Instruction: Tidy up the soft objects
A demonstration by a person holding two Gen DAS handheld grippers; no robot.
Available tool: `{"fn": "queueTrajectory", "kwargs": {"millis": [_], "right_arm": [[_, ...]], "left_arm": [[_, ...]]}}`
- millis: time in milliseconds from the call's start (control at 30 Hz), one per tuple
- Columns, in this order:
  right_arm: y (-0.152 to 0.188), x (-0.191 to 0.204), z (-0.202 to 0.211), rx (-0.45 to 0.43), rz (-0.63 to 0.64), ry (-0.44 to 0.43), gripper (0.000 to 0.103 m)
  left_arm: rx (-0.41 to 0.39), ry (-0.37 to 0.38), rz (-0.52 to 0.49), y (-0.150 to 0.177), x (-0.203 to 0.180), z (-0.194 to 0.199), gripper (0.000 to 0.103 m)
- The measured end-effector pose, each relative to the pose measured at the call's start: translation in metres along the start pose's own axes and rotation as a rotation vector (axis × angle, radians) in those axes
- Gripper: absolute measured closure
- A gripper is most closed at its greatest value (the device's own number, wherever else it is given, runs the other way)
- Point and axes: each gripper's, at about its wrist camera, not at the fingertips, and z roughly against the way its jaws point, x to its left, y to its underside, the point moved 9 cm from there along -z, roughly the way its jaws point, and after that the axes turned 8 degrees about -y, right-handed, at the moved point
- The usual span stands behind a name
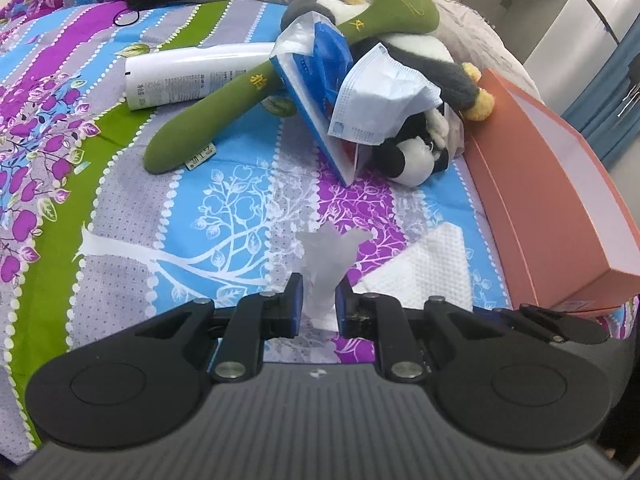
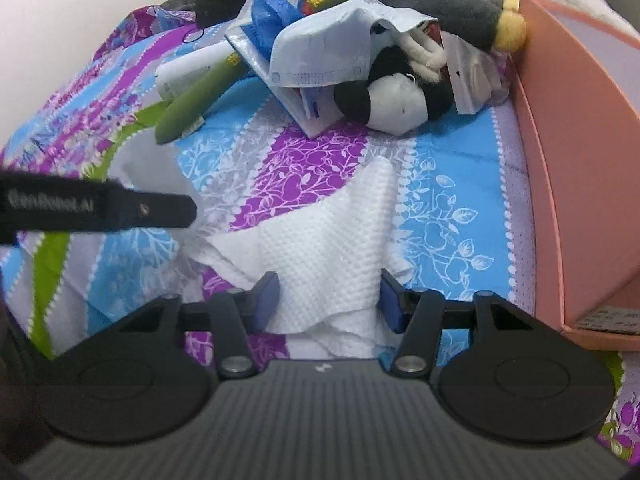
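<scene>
Left gripper (image 1: 319, 300) pinching bunched corner of cloth (image 1: 424, 264). Right gripper (image 2: 329, 296) fingers wide, straddling cloth (image 2: 332, 240), beside orange box (image 2: 576, 168).

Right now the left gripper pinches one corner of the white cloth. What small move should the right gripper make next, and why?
Probably close the right gripper: its jaws stand open astride the white cloth's near edge, while the left gripper is shut on a corner. Gripping both sides would likely let the cloth be lifted and folded.

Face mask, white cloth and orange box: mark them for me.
face mask (image 1: 376, 92), left wrist view, crumpled middle panel
white cloth (image 2: 320, 256), right wrist view, waffle-textured centre
orange box (image 1: 532, 184), left wrist view, long side wall
</scene>
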Motion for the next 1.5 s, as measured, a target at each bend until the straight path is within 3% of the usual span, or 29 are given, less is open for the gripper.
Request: {"fn": "queueTrajectory", "kwargs": {"millis": [33, 67, 100, 167, 500, 833, 1233, 1500], "right_arm": [[0.001, 0.003, 0.001, -0.004, 0.017, 0.006, 0.065], [0.001, 0.004, 0.002, -0.007, 0.024, 0.008, 0.082], [0.001, 0.005, 0.005, -0.013, 0.014, 0.003, 0.089], [0.000, 0.004, 0.010, -0.025, -0.006, 0.006, 0.092], [-0.021, 0.003, 0.062, -0.140, -0.100, 0.005, 0.092], [-0.071, -0.004, 0.135, -0.305, -0.097, 0.028, 0.092], [-0.133, -0.051, 0.225, -0.483, -0.077, 0.144, 0.092], [-0.134, -0.110, 0.255, -0.511, -0.122, 0.233, 0.092]], "left_arm": [[-0.001, -0.003, 0.001, 0.000, 0.000, 0.002, 0.083], [-0.002, -0.001, 0.003, 0.000, 0.000, 0.004, 0.083], [-0.004, 0.003, 0.004, 0.000, -0.001, 0.007, 0.083], [-0.007, 0.008, 0.005, -0.001, -0.002, 0.012, 0.083], [-0.073, 0.051, -0.056, -0.020, -0.024, 0.054, 0.083], [-0.193, 0.124, -0.118, -0.071, -0.067, 0.106, 0.083], [-0.306, 0.265, -0.190, -0.130, -0.162, 0.160, 0.083], [-0.270, 0.322, -0.281, -0.136, -0.243, 0.143, 0.083]]}}
